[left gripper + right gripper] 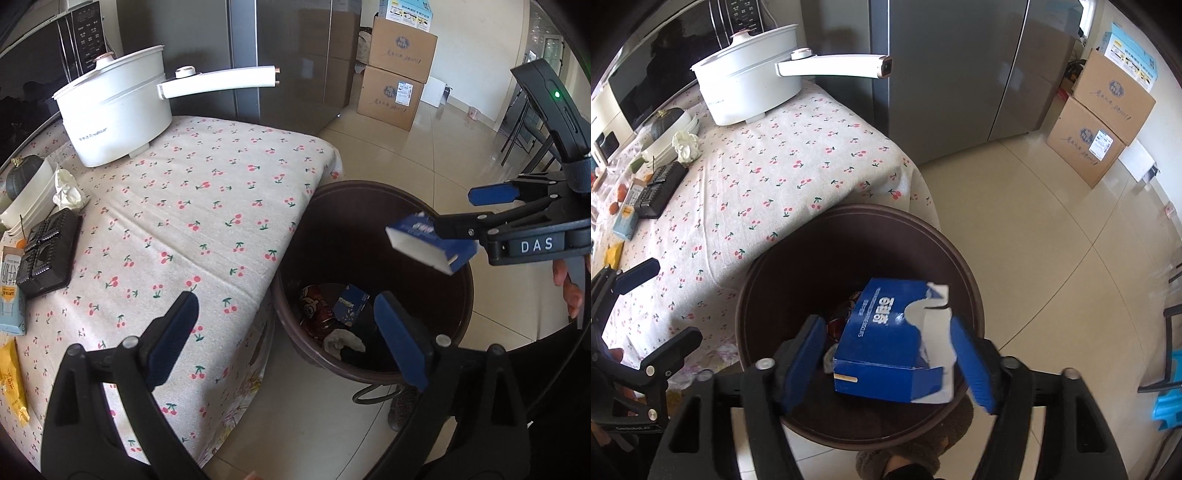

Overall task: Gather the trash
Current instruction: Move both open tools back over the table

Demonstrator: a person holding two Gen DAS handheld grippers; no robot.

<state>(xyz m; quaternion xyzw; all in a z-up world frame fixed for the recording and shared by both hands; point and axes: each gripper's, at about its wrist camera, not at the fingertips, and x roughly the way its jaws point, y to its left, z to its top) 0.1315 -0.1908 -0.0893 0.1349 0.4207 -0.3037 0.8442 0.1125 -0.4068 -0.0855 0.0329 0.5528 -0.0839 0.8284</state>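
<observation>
blue carton [892, 343] sits btwn r gripper [890, 365] jaws, spread apart, pads not pressing, over brown bin [964, 266]. l gripper [286, 336] wide apart, empty. carton prob light, crushable; take by long flat sides.

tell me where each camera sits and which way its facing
Left wrist: on the left gripper, angled down over the table's edge and the trash bin; open fingers show, plus the right gripper and a hand.
Right wrist: on the right gripper, angled steeply down into the bin; a blue box sits between its spread fingers.
Shared: bin, box, white pot.
</observation>
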